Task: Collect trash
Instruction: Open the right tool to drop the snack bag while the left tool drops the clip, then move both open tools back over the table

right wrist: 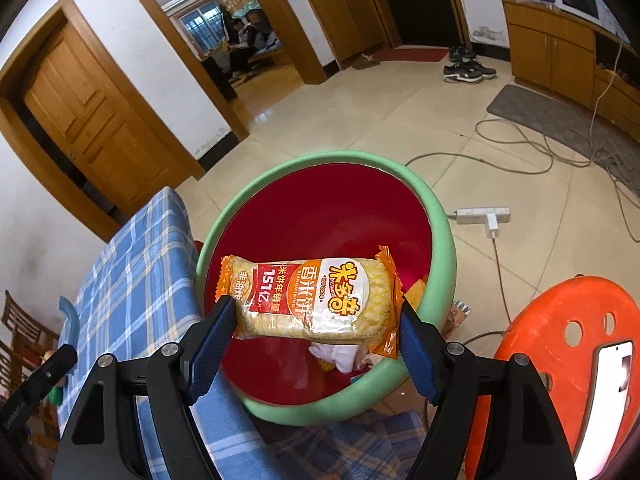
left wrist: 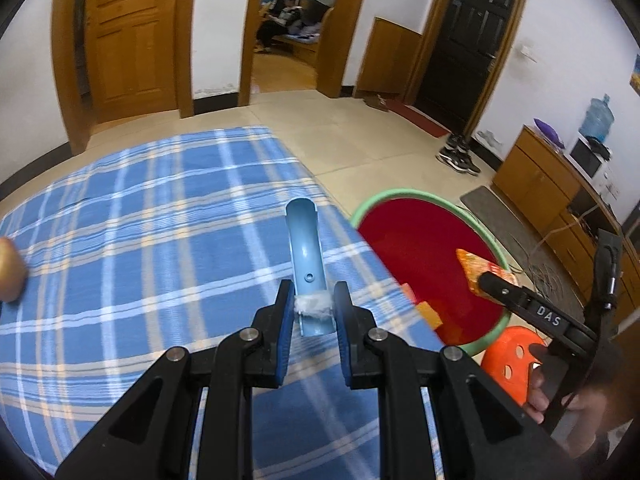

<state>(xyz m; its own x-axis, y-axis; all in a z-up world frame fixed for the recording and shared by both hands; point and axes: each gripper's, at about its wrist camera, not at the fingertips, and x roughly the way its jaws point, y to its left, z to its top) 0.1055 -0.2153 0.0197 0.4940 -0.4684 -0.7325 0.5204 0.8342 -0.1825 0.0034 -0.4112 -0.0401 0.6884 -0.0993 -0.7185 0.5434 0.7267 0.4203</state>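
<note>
A blue plaid tablecloth covers the table. Beside it on the tiled floor stands an orange plastic stool with holes in its seat (a phone lies on it). A white power strip sits on the floor, with grey cables looping towards a grey mat. A pair of dark sneakers rests near the black door. Wooden cabinets line the wall, and a water jug stands on top.
</note>
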